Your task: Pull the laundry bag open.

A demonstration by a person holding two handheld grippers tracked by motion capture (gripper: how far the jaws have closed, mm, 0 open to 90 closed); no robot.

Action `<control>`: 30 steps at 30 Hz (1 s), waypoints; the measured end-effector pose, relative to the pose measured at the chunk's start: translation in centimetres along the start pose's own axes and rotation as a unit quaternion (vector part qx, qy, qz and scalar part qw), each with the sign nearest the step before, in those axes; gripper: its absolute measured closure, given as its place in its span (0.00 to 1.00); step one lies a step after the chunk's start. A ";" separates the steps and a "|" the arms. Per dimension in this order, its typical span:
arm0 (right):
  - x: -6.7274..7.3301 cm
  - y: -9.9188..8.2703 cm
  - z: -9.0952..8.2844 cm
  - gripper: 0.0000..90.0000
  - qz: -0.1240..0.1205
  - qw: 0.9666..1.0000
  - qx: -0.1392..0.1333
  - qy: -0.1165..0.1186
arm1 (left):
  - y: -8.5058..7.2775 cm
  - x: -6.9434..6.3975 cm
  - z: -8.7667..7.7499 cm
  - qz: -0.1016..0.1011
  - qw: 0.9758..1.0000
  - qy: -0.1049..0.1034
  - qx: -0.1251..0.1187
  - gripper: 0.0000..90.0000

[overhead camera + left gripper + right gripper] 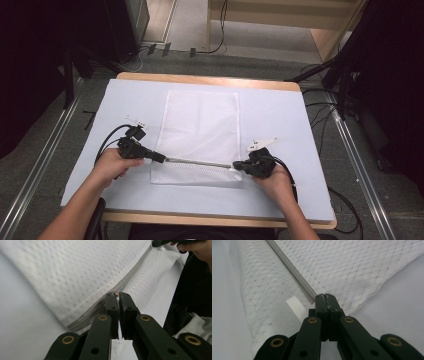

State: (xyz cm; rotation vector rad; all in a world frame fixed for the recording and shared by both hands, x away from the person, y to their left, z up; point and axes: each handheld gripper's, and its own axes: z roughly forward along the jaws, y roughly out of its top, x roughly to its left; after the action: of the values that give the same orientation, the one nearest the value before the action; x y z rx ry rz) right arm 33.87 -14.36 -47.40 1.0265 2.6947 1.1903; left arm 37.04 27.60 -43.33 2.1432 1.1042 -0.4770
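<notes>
From the high view, a white mesh laundry bag [200, 135] lies flat mid-table on the pale blue table cover [280, 110], with bare cover on every side and its near edge well back from the table's front edge. The left gripper [161, 158] and right gripper [236, 164] point at each other along the zipper [197, 161], forearms coming in low from the bottom.

In the left gripper view, the jaws are clamped on a small brass-coloured zipper pull [116, 293]; the bag [75, 272] is motion-blurred.

In the right gripper view, the jaws are pressed together on the bag's fabric at the zipper's end [313, 296], beside a white ribbed tab [295, 307]. What lies between the pads is hard to make out.
</notes>
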 end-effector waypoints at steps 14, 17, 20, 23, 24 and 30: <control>-0.1 0.1 0.0 1.00 0.005 1.000 0.004 0.006 | -1.9 1.2 -2.0 -0.020 0.999 0.021 -0.013 0.98; -0.2 0.1 0.0 1.00 0.005 1.000 0.004 0.007 | -2.3 1.4 -2.4 -0.025 0.999 0.024 -0.015 0.98; -0.2 0.1 0.0 1.00 0.005 1.000 0.004 0.008 | -2.4 1.6 -2.5 -0.028 0.999 0.022 -0.014 0.98; -0.2 0.1 0.0 1.00 0.006 1.000 0.005 0.009 | -2.6 1.8 -2.4 -0.031 0.999 0.020 -0.015 0.98; -0.2 0.1 0.0 1.00 0.006 1.000 0.005 0.009 | -2.7 1.8 -2.4 -0.031 0.999 0.020 -0.014 0.98; -0.3 0.2 0.0 1.00 0.003 1.000 0.007 0.010 | -2.7 1.8 -2.4 -0.033 0.999 0.022 -0.016 0.98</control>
State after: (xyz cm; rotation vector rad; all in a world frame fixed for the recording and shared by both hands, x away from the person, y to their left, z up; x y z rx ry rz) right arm 34.19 -14.42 -47.35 1.0317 2.7201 1.1910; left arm 35.87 31.43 -43.78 2.1044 1.2009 -0.4416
